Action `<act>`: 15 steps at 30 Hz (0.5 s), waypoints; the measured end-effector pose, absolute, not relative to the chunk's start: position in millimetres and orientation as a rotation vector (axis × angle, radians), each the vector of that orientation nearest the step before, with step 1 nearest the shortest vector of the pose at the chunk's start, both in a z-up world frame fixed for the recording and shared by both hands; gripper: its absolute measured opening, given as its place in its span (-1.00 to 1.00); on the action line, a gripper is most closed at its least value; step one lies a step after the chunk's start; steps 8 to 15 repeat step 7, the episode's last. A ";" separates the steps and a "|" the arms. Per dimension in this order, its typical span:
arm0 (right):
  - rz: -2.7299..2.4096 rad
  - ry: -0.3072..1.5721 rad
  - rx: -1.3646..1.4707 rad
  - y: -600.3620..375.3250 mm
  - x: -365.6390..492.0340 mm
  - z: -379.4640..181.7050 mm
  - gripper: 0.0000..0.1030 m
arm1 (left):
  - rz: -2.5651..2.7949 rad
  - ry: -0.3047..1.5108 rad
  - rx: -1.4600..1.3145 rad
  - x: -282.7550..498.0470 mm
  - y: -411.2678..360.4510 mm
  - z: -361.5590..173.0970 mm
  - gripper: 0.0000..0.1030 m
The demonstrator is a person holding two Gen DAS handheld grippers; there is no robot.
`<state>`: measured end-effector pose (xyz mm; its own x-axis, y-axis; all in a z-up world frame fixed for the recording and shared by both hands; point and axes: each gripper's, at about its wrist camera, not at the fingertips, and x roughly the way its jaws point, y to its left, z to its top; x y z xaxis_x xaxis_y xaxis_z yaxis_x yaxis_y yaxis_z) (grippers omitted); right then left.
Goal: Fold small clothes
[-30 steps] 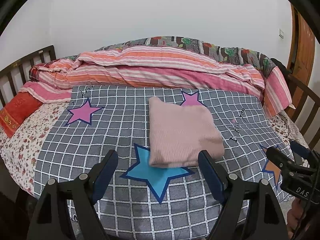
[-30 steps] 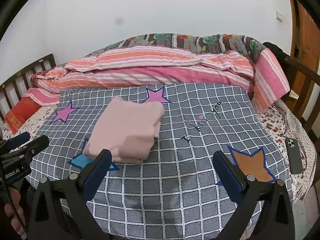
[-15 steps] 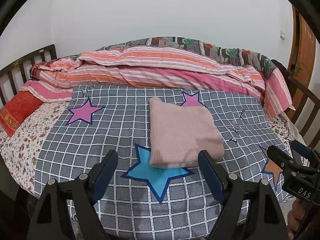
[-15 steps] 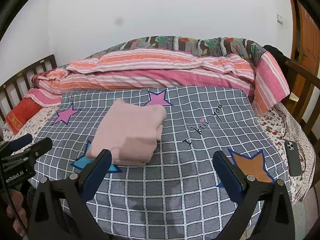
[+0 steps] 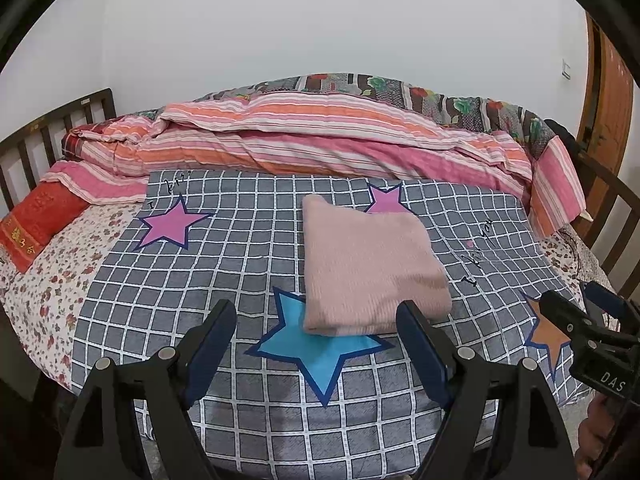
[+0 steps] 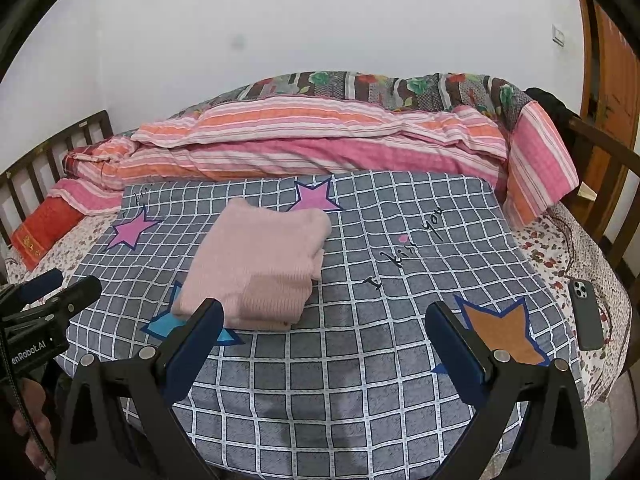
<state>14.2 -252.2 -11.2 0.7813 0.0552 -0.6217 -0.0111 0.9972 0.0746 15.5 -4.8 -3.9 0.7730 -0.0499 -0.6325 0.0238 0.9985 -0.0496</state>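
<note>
Hovering wide open, empty: left tongs (image 5: 316, 322), right tongs (image 6: 324, 322).

1. We see soft, even indoor light in both views; the white wall (image 5: 320, 40) is bright without glare.
2. Shadows are faint, with a soft one beneath the folded pink garment (image 6: 256, 264).
3. Fisheye distortion bends the bed frame (image 5: 48, 128), and dark vignetting fills the corners.
4. The garment's near edge looks slightly blurred in the left view.

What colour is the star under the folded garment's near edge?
Light blue with a dark blue outline; the left wrist view shows it best.
</note>
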 end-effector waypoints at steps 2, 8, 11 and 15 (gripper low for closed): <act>0.038 0.675 0.066 -252.6 14.3 -11.2 0.93 | -0.037 0.685 -0.038 15.4 -4.2 -4.0 0.57; 0.043 0.678 0.068 -253.2 15.8 -11.1 0.93 | -0.043 0.688 -0.035 15.8 -4.3 -4.0 0.58; 0.043 0.678 0.068 -253.2 15.8 -11.1 0.93 | -0.043 0.688 -0.035 15.8 -4.3 -4.0 0.58; 0.043 0.678 0.068 -253.2 15.8 -11.1 0.93 | -0.043 0.688 -0.035 15.8 -4.3 -4.0 0.58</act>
